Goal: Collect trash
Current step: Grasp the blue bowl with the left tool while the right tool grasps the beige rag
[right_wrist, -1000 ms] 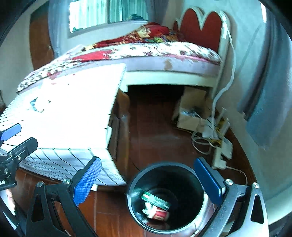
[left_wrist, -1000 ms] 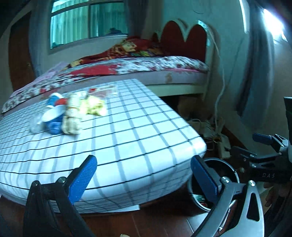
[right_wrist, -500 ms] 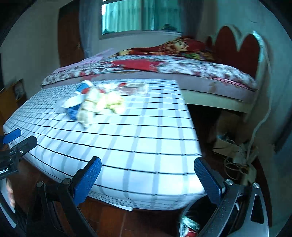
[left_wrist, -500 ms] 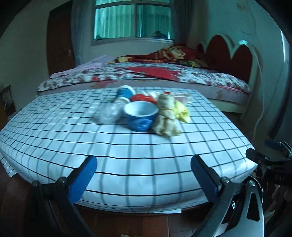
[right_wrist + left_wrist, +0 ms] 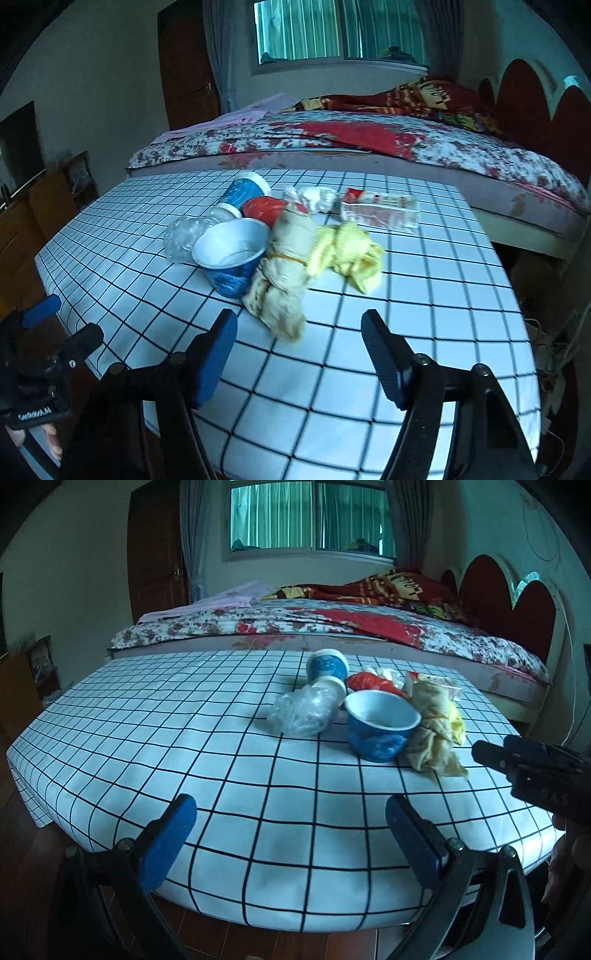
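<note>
Left wrist view is showing the left tongs (image 5: 286, 836) hanging with fingers wide apart and nothing between them, over the near edge of the desk (image 5: 147, 738) with its checked cloth. The trash is sitting in 1 cluster right of the desk's middle, toward the far side. A blue cup (image 5: 380, 725) is standing nearly upright, its mouth facing up and tipping slightly toward the camera. A second blue cup (image 5: 327, 664) is lying behind it, and a crumpled clear plastic bottle (image 5: 303, 710) is lying on its side just left of the near cup, its long axis running left to right. A beige wad (image 5: 434, 725) is touching the near cup's right side, stretching from far to near.

Right wrist view is showing the right tongs (image 5: 299, 350) also spread apart and holding nothing, low over the cloth with the beige wad's near end (image 5: 284, 273) just ahead of them. A yellow wad (image 5: 349, 251) is lying beside it on the right, a clear wrapper (image 5: 380, 212) behind. Bare cloth is stretching left of the cluster and along the near edge. A bed (image 5: 369, 147) is standing close behind the desk's far edge.
</note>
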`<action>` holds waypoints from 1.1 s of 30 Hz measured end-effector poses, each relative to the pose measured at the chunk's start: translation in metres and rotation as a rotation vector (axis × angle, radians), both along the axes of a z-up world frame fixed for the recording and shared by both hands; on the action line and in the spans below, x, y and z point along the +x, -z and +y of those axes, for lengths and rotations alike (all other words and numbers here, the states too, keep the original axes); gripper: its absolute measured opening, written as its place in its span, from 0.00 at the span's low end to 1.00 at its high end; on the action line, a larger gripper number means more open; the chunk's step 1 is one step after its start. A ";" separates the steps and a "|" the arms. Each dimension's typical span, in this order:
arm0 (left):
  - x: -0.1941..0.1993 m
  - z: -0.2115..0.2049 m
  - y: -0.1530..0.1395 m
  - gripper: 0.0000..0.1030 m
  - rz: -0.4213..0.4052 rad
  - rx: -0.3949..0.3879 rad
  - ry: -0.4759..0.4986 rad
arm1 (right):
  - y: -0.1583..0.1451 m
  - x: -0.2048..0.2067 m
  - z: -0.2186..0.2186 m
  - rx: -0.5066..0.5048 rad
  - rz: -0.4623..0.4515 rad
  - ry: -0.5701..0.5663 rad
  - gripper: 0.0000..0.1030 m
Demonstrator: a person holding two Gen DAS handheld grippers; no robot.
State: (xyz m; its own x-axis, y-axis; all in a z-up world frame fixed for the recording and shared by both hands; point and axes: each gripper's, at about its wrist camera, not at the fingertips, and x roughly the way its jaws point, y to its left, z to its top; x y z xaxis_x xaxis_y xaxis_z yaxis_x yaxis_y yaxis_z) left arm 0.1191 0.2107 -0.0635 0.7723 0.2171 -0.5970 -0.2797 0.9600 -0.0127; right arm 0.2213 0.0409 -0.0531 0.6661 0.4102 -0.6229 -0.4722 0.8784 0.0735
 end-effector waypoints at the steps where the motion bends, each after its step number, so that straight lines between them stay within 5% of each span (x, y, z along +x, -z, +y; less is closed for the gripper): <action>1: 0.004 0.003 0.002 0.99 0.006 -0.003 -0.003 | 0.003 0.006 0.007 -0.002 0.009 -0.005 0.64; 7: 0.021 0.016 0.007 0.99 0.018 -0.022 0.004 | 0.020 0.039 0.031 -0.034 0.074 -0.020 0.58; 14: 0.040 0.008 0.010 0.98 0.022 -0.048 0.052 | 0.026 0.049 0.026 -0.030 0.090 -0.049 0.21; 24: 0.089 -0.039 0.012 0.98 0.040 -0.040 0.152 | -0.007 0.045 -0.017 -0.009 -0.039 0.003 0.17; 33: 0.135 -0.054 0.021 0.89 0.104 -0.074 0.148 | 0.002 0.079 -0.037 -0.033 0.012 0.046 0.17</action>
